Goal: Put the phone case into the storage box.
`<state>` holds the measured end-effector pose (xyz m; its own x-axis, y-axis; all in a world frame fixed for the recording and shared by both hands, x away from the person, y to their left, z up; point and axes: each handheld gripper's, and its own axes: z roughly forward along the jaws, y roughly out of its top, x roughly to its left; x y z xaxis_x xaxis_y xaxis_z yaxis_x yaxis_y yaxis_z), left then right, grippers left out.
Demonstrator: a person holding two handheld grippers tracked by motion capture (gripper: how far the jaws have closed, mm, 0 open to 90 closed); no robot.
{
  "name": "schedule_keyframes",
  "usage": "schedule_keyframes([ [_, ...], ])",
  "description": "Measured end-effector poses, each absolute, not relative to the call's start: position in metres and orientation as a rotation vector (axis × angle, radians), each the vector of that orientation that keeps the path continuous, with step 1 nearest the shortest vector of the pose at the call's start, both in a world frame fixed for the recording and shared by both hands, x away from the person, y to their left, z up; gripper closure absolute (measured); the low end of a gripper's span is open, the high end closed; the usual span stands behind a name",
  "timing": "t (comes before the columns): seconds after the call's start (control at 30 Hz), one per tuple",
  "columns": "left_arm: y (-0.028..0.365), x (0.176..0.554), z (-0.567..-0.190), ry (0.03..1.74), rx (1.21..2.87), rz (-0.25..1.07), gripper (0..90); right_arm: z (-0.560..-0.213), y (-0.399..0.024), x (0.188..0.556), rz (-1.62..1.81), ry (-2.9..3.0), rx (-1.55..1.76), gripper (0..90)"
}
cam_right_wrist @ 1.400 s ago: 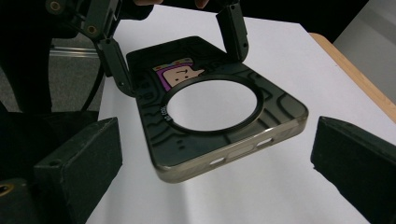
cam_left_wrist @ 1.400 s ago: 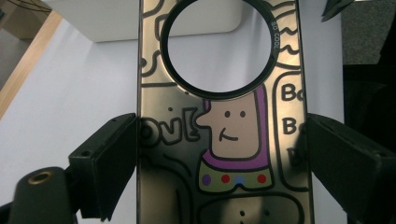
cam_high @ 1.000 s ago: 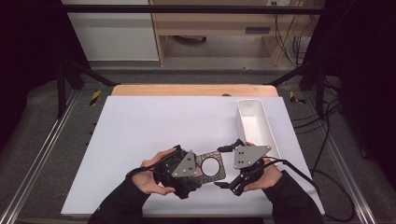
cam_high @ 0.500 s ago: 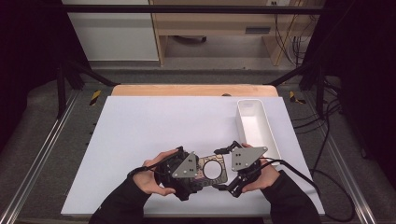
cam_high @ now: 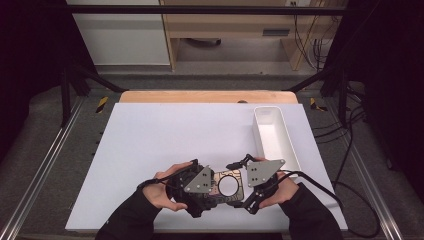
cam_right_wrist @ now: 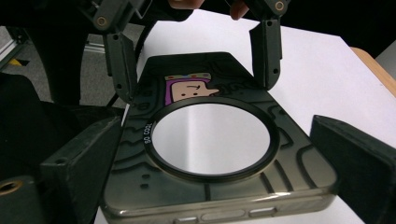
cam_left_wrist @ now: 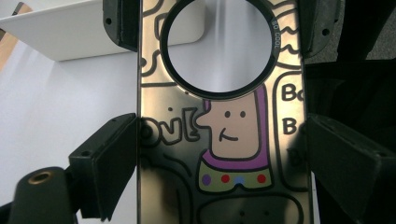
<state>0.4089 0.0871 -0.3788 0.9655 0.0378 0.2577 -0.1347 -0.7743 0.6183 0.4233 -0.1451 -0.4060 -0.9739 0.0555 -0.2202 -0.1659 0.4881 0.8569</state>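
A clear phone case (cam_high: 218,192) printed with a cartoon figure and fitted with a black ring is held just above the white table (cam_high: 165,135), near its front edge. My left gripper (cam_high: 212,189) is shut on its long sides from the left. In the left gripper view the jaws of the left gripper (cam_left_wrist: 222,158) press both edges of the case (cam_left_wrist: 173,130). My right gripper (cam_high: 241,185) grips the ring end from the right. Seen in the right gripper view, the right gripper (cam_right_wrist: 219,163) has its jaws against both sides of the case (cam_right_wrist: 280,168).
A long white tray (cam_high: 257,130) stands at the right of the table, just behind my right hand; it also appears as the tray (cam_left_wrist: 70,32) in the left gripper view. A cable (cam_high: 345,205) trails off to the right. A wooden strip (cam_high: 200,96) borders the far edge.
The right gripper has moved left onto the ring end of the case, closing the gap between the two grippers. The left gripper and case have hardly shifted.
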Motion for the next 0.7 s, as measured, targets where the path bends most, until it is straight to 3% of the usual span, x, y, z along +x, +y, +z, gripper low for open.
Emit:
schedule_keyframes([
  [0.7,0.0882,0.4115,-0.3795,-0.072,2.441,0.307,11.6,-0.4067,-0.1458,0.4240,1.528,2.514,-0.152,11.5],
])
